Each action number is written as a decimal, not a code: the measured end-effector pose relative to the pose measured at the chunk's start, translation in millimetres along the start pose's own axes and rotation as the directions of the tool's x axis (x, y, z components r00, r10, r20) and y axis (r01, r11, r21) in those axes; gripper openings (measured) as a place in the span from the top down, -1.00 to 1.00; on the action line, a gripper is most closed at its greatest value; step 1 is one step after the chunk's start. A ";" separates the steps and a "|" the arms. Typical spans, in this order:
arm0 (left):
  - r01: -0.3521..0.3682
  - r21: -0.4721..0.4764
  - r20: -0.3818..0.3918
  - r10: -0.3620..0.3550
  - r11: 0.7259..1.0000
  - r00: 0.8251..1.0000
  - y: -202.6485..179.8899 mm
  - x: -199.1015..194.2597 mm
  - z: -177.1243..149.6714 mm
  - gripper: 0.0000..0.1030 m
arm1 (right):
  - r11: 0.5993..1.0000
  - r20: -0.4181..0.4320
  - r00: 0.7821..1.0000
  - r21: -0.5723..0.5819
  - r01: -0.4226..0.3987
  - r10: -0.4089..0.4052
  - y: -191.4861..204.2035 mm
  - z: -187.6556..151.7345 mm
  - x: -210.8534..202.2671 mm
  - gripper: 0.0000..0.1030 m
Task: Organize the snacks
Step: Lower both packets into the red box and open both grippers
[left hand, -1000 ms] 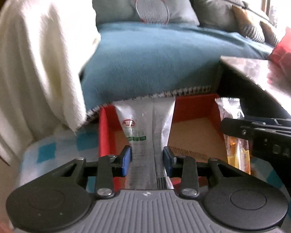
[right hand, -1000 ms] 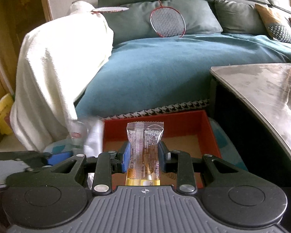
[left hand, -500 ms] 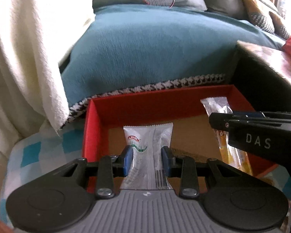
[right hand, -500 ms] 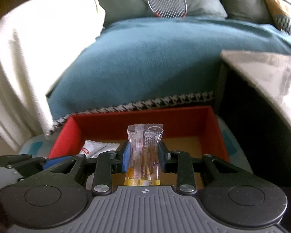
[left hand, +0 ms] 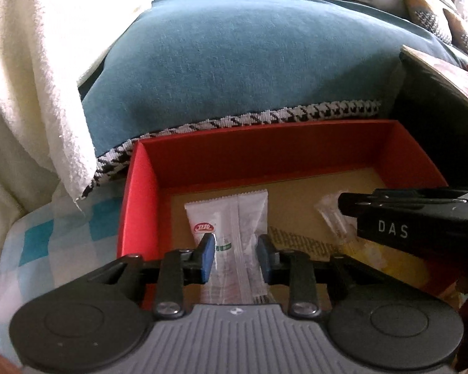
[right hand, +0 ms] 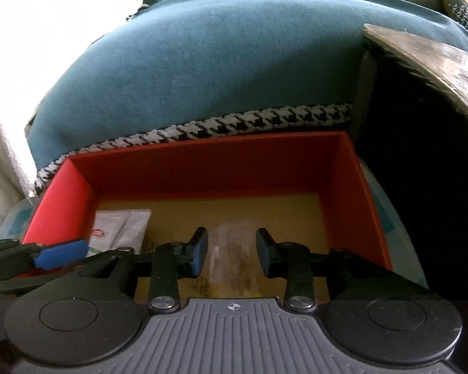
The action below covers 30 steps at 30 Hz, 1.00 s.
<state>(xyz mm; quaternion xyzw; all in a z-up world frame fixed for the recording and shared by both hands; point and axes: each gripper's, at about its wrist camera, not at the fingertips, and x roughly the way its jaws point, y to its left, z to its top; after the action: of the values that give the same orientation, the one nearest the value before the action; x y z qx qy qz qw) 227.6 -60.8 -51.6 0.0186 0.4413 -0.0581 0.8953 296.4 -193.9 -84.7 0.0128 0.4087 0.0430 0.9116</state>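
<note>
Both our grippers hang over the red box [right hand: 215, 168], jaws parted around the two snack packets.

In the left wrist view, our left gripper [left hand: 236, 257] has its jaws moderately wide, a gap showing on each side of the white snack packet [left hand: 231, 218], which lies on the box's brown floor toward its left wall. In the right wrist view, our right gripper [right hand: 231, 255] is likewise spread, and the clear packet with yellow contents [right hand: 231, 258] sits blurred between the blue pads [right hand: 200, 251]; we cannot tell whether it rests on the floor. The box sits on a blue checked cloth [left hand: 46, 243], just in front of a teal blanket [left hand: 249, 62] with a houndstooth hem.
</note>
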 end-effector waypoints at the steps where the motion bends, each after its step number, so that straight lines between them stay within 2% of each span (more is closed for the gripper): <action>1: -0.006 0.001 0.000 0.006 1.000 1.000 0.0 -0.6 0.2 0.42 | 1.000 0.004 1.000 -0.001 0.013 -0.013 -0.7 0.0 -0.9 0.06; 6: -0.005 0.007 0.018 0.004 1.000 1.000 -1.5 -10.9 -1.0 0.36 | 1.000 0.023 0.999 0.010 0.024 -0.025 -4.6 0.2 -12.7 0.06; 9: -0.009 0.015 0.045 0.008 1.000 0.999 -3.9 -22.7 -0.9 0.25 | 1.000 0.040 0.999 0.007 0.023 -0.024 -1.6 1.4 -24.3 -0.06; 11: -0.007 0.015 0.058 0.007 1.000 0.998 -3.7 -30.6 -1.9 0.13 | 1.000 0.062 0.998 0.002 0.025 -0.025 2.4 2.1 -33.7 -0.06; 15: -0.006 0.012 0.074 0.005 1.000 0.997 -0.1 -44.9 -0.2 0.08 | 1.000 0.089 0.996 -0.005 0.015 -0.014 7.7 2.2 -50.6 -0.23; 21: -0.012 0.010 0.085 0.011 1.000 0.996 7.5 -64.4 -2.3 0.05 | 1.000 0.103 0.995 -0.020 0.014 -0.011 13.5 -4.5 -71.7 -0.23; 30: 0.015 0.001 0.086 -0.015 1.000 0.996 14.7 -84.0 -17.0 0.01 | 1.000 0.106 0.994 -0.008 -0.005 0.006 19.0 -22.7 -96.6 -0.29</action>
<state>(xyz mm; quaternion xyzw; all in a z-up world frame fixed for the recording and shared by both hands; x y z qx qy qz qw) 165.2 -37.4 4.3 0.0128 0.4024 -0.0657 0.9130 214.2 -183.8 -26.8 0.0125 0.3597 0.0463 0.9318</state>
